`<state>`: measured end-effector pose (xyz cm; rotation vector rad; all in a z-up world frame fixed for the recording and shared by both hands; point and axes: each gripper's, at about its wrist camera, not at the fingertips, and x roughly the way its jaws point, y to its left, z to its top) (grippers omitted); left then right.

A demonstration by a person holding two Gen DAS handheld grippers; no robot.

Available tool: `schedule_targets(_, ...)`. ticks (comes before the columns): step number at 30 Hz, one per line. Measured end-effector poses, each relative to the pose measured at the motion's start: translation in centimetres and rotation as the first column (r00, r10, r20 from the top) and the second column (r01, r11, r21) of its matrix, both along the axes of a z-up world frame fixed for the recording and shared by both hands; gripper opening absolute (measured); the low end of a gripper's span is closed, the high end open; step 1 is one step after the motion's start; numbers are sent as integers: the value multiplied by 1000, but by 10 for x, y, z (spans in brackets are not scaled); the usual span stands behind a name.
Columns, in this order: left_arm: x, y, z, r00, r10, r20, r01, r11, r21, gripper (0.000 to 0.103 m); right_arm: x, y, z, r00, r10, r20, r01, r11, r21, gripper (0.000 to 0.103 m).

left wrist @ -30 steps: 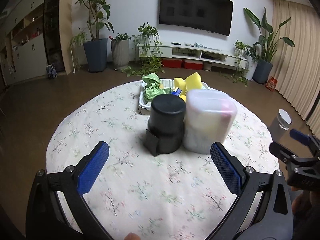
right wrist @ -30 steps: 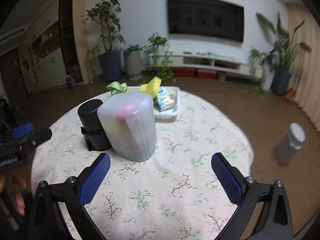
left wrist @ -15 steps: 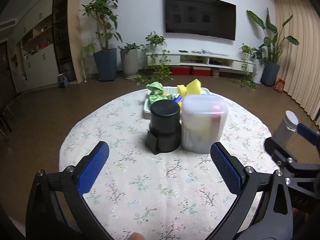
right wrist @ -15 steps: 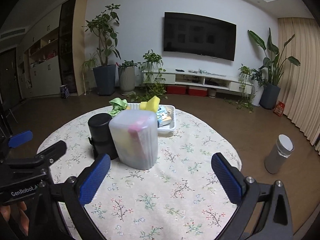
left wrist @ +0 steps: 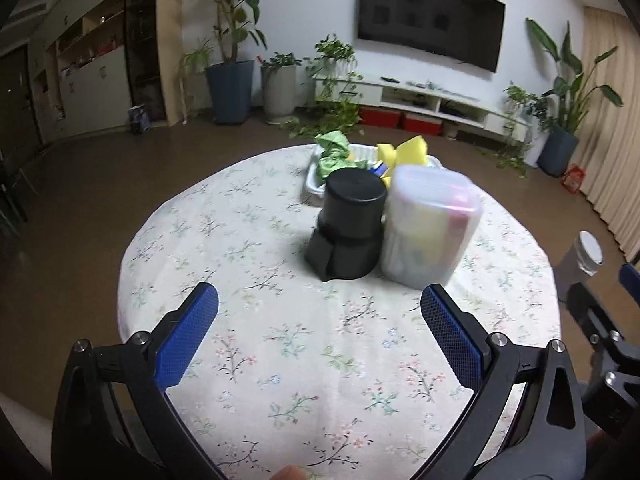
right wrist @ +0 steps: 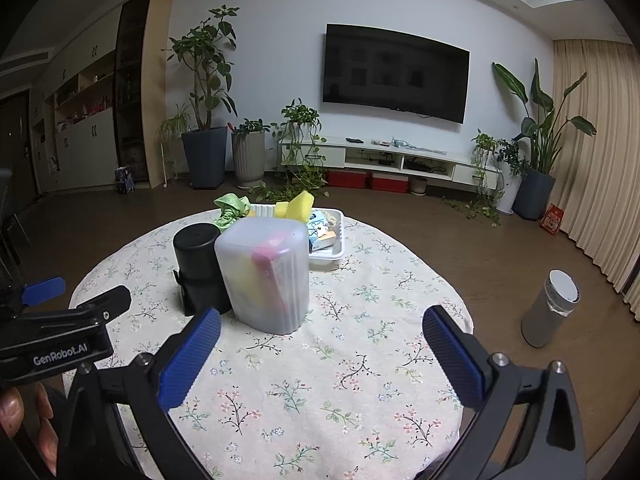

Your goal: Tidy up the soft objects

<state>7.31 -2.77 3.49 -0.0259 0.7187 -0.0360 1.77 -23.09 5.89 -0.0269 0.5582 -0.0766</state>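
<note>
Hovering above the near edge of the tabletop [left wrist: 248, 240], the left tool [left wrist: 319, 316] and right tool [right wrist: 320, 340] are both being held fully spread, gripping and touching nothing. Judged from this, an approach step is being carried out. Soft objects are lying in the white tray [right wrist: 334, 254] behind the translucent container [right wrist: 264, 272]; a forward reach past that container is being called for next.
</note>
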Motion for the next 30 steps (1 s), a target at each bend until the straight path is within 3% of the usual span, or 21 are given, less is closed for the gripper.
schedule_targets(8, -6, -6, 3, 999, -9, 41, 7, 999, 39, 103, 1, 0, -4, 1000, -4, -11, 4, 1000, -16, 103)
schedule_targets(19, -8, -9, 10, 997, -33, 71, 31, 999, 37, 103, 5, -5, -8, 1000, -14, -19, 13, 1000, -28, 103)
schedule_targets(30, -7, -12, 10, 997, -37, 64, 33, 998, 47, 103, 5, -5, -8, 1000, -13, -18, 13, 1000, -28, 103)
